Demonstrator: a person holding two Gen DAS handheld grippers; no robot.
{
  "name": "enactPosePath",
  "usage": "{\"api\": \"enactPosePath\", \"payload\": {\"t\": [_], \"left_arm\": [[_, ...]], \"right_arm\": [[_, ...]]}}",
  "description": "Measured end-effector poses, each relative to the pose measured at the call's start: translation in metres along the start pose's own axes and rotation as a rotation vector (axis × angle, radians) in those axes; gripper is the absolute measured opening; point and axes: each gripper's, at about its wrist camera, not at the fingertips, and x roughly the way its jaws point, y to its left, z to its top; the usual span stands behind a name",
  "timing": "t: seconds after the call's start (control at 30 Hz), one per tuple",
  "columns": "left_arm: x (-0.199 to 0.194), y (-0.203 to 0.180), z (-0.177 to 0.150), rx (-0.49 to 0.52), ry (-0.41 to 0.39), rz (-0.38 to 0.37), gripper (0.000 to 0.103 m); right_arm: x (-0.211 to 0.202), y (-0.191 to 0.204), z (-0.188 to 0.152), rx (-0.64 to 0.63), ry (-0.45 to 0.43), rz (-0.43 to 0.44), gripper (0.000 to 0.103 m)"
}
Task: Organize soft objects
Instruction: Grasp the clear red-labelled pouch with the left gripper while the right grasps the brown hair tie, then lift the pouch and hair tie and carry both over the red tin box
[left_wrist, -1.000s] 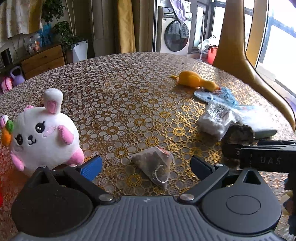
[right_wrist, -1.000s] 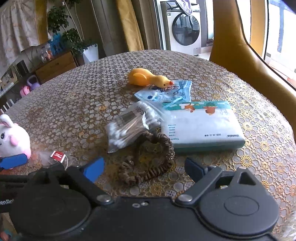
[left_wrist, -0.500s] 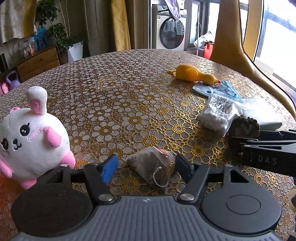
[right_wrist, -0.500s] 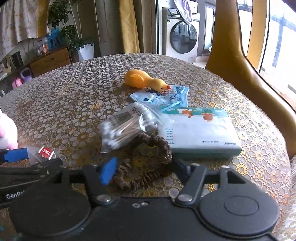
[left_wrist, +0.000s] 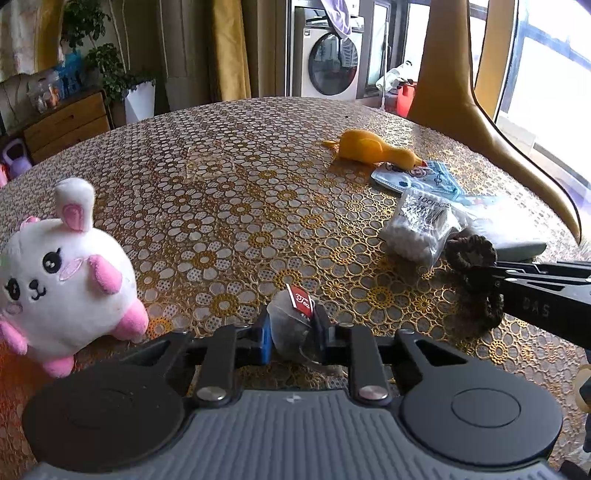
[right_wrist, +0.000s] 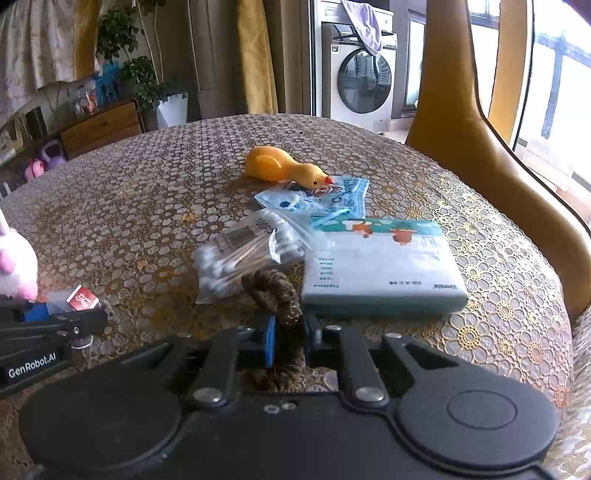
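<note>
My left gripper (left_wrist: 291, 334) has its jaws closing, and they squeeze a pyramid tea bag (left_wrist: 290, 317) with a red tag, crumpled between the pads. Beside it on the left sits a white and pink plush bunny (left_wrist: 62, 273). My right gripper (right_wrist: 288, 332) is also closing, its pads pressing on a brown hair scrunchie (right_wrist: 275, 288) that bulges up between them. In the left wrist view the same scrunchie (left_wrist: 471, 254) hangs at the tip of the right gripper's black body. The left gripper's arm (right_wrist: 44, 332) shows at the left of the right wrist view.
On the lace-covered round table (left_wrist: 221, 177) lie a yellow rubber duck (right_wrist: 284, 168), a blue mask packet (right_wrist: 317, 195), a bag of cotton swabs (right_wrist: 240, 254) and a tissue pack (right_wrist: 380, 266). A tan chair back (right_wrist: 461, 122) rises at the right edge.
Both grippers closed from wide open. The left jaws pinched the tea bag and stood it up; the right jaws pinched the scrunchie, bunching it upward. Neither hand shifted place.
</note>
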Motion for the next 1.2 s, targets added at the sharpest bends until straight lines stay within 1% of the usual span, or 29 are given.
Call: {"api": "enactPosePath", "payload": {"t": [0.27,0.53,0.83,1.1,1.2], "left_arm": [[-0.023,0.006,0.003,-0.044,-0.01,-0.03,0.02],[-0.063,0.012,0.005,-0.06,-0.04,-0.045,0.02],[-0.109,0.031,0.001,-0.107,-0.071,-0.051,0.02],[-0.148,0.061,-0.004,-0.151,-0.101,-0.027,0.02],[-0.162,0.074,-0.007,-0.161,-0.106,-0.016,0.02]], "right_arm": [[-0.029,-0.009,0.001,0.065,-0.023,0.061,0.014],[-0.074,0.006,0.009,0.05,-0.07,0.161,0.014],[-0.119,0.035,0.016,0.02,-0.106,0.263,0.014],[-0.152,0.071,0.02,-0.033,-0.127,0.344,0.014],[-0.159,0.085,0.023,-0.044,-0.123,0.378,0.014]]}}
